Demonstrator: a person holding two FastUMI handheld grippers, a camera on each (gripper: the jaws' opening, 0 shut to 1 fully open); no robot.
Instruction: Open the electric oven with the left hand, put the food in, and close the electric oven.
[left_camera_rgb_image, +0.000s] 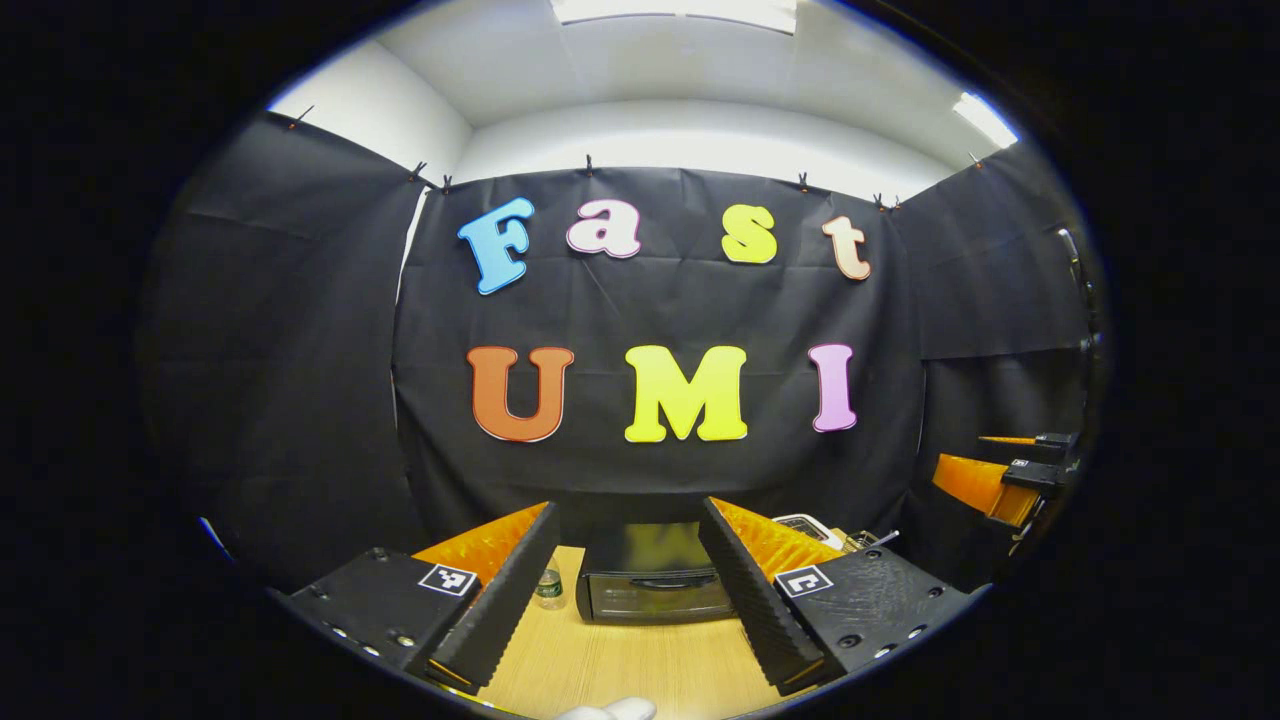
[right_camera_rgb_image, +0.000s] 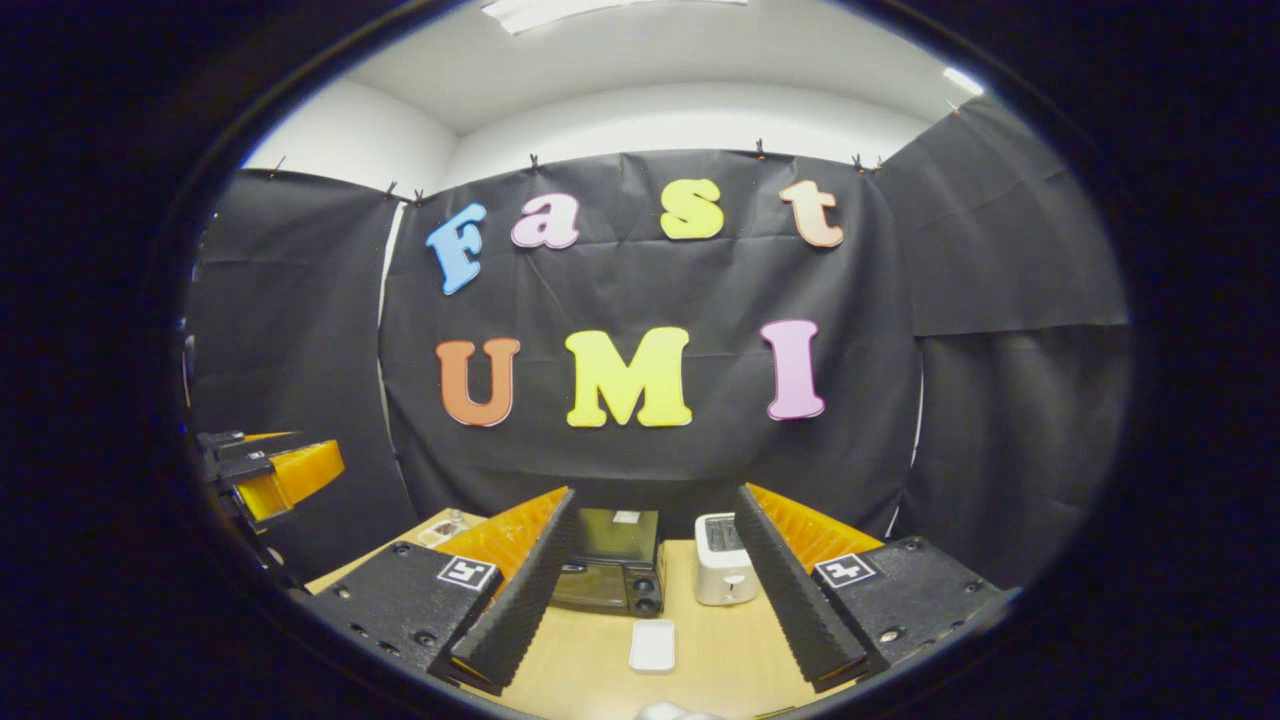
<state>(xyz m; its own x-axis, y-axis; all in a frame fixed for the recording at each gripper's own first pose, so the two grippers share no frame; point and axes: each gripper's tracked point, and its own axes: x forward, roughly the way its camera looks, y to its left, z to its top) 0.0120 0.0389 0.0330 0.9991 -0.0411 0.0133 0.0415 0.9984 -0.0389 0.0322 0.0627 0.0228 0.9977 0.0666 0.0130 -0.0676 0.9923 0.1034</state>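
Left gripper view: left gripper (left_camera_rgb_image: 627, 640) held above the wooden table (left_camera_rgb_image: 640, 665), fingers spread wide, nothing between them. Electric oven (left_camera_rgb_image: 655, 580) seen between the fingertips, standing at the far side of the table against the black cloth wall, door closed, handle across the front. Small bottle (left_camera_rgb_image: 548, 589) just left of the oven. Right gripper (left_camera_rgb_image: 1010, 480) visible at the right edge, raised well clear of the table.

Right gripper view: right gripper (right_camera_rgb_image: 655, 625) likewise raised over the table, fingers wide apart and empty. Oven (right_camera_rgb_image: 610, 572) at the back, white toaster (right_camera_rgb_image: 724, 572) just to its right. White tray (right_camera_rgb_image: 652, 645) lying on the table in front of both, apart from them; contents not discernible. Left gripper (right_camera_rgb_image: 270, 475) at the left edge.
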